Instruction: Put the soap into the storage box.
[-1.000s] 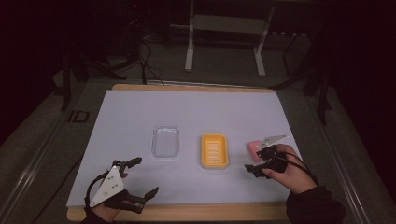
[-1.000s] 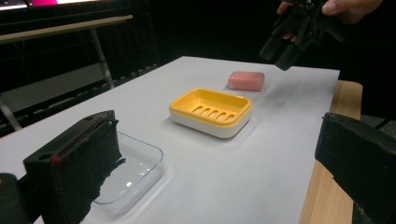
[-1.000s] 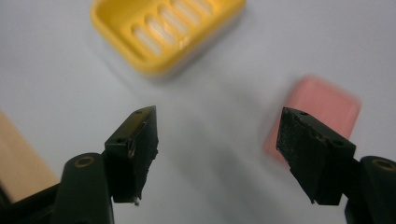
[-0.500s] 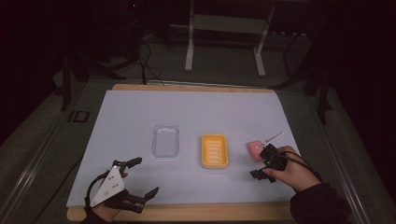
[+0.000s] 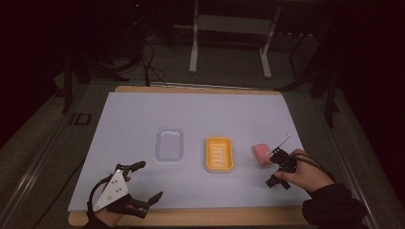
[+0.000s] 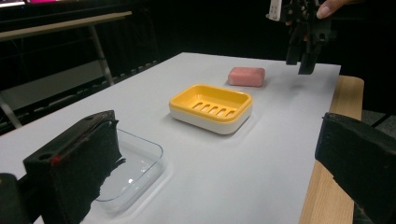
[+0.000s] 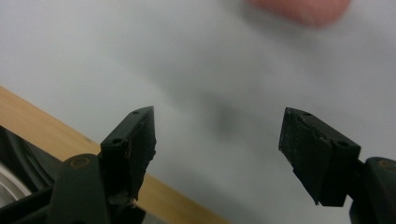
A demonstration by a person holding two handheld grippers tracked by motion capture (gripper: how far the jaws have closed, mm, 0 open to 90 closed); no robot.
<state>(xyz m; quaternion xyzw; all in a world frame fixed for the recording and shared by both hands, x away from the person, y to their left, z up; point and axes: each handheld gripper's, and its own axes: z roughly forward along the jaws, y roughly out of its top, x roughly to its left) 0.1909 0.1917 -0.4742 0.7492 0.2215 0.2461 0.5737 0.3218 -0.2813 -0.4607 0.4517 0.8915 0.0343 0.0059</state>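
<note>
Your right claw (image 5: 278,168) released, just right of the pink soap (image 5: 261,155), your left claw (image 5: 143,180) released, soap dish (image 5: 219,154) left of the soap.

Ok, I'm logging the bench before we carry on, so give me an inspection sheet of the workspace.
Surface: white sheet over a wooden table.
Job's things: clear tray, yellow soap dish, pink soap bar, all apart on the sheet.
Clutter: nothing seen.
Grippers: left gripper open, low at the near edge; right gripper open, above the sheet just short of the bar.
Cables: one trails from the right gripper; more on the floor behind.
Surroundings: dark, table legs beyond.
</note>
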